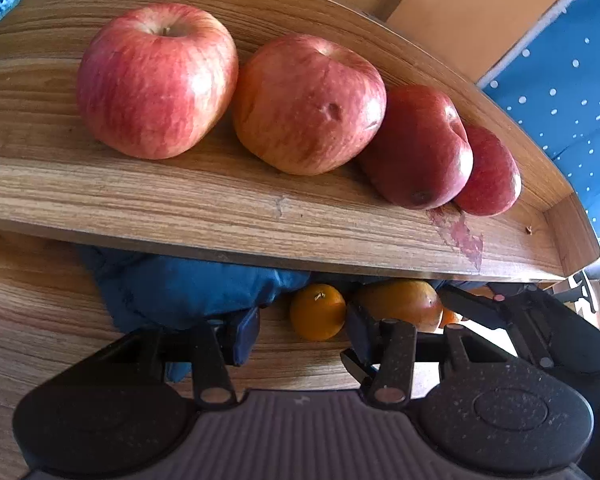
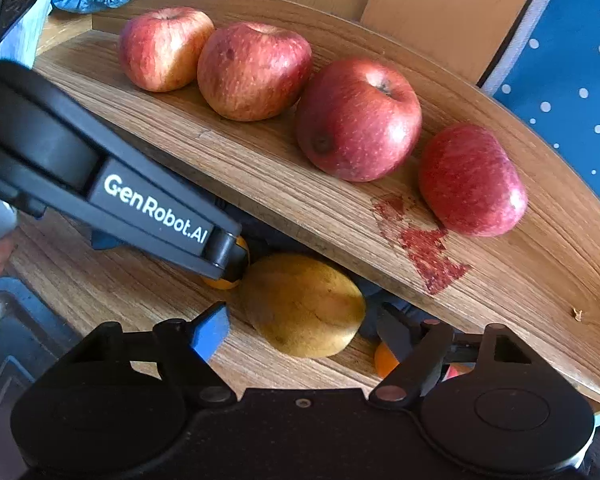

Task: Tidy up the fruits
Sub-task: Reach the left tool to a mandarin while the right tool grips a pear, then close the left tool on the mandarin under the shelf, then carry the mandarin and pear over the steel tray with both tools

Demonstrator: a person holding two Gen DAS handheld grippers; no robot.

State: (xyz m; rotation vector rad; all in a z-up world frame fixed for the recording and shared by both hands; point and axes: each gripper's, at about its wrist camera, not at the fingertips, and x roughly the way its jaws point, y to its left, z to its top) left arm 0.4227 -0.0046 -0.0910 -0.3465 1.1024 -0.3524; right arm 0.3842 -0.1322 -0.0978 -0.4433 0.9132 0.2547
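Several red apples (image 1: 156,80) (image 2: 358,120) stand in a row on the upper wooden shelf (image 1: 220,200). On the lower shelf (image 2: 112,288) lie a small orange (image 1: 318,312) and a yellow-brown pear (image 2: 304,304) (image 1: 404,300). My left gripper (image 1: 302,332) is open, with the orange just beyond and between its fingertips. My right gripper (image 2: 302,334) is open too, its fingers on either side of the pear, the blue pad (image 2: 212,332) clear of it. The left gripper's body (image 2: 156,212) crosses the right wrist view. A second orange (image 2: 384,360) peeks out behind the right finger.
A dark blue cloth (image 1: 180,292) fills the back of the lower shelf. A red stain (image 2: 420,248) marks the upper shelf near its raised right edge. A metal tray or sink (image 2: 4,340) sits at lower left. Blue dotted floor (image 2: 572,80) lies at right.
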